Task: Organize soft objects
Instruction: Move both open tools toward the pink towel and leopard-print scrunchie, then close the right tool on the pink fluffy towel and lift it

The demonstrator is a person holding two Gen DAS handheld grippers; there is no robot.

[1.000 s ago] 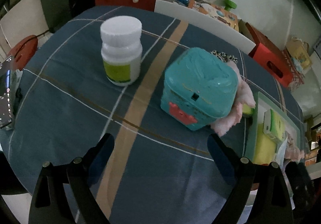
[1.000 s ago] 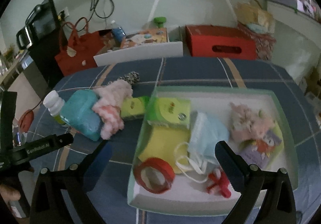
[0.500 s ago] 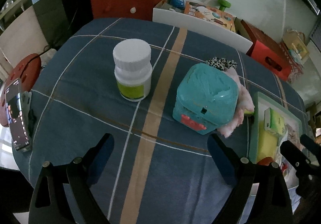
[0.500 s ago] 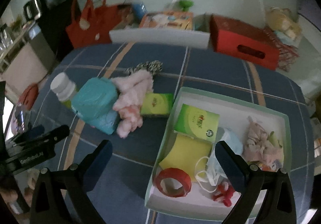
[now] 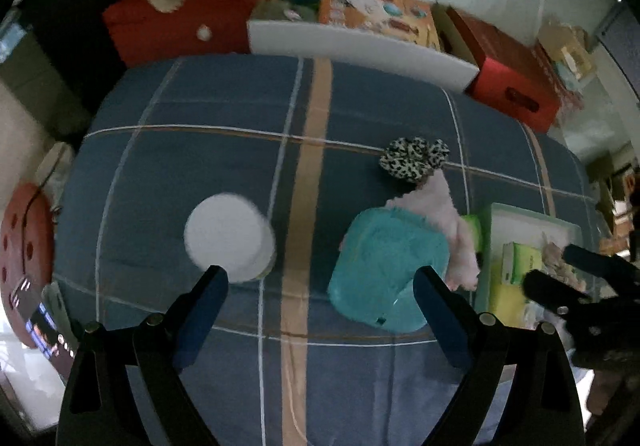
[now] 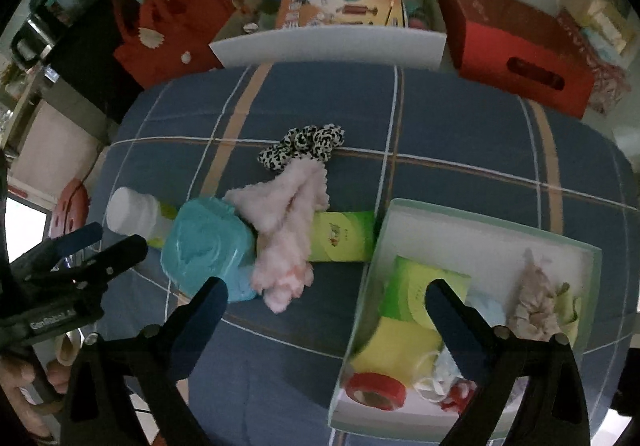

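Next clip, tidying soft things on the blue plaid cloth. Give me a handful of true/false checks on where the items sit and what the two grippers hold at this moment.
1. The pink fluffy cloth lies inside the tray. False: it lies on the tablecloth, draped between the teal container and a green packet.
2. The leopard-print scrunchie lies outside the tray. True.
3. The right gripper holds the red tape roll. False: it is open and empty; the roll lies in the tray.
4. The left gripper is open and empty. True.
5. The white-capped bottle stands in the tray. False: it stands beside the teal container.
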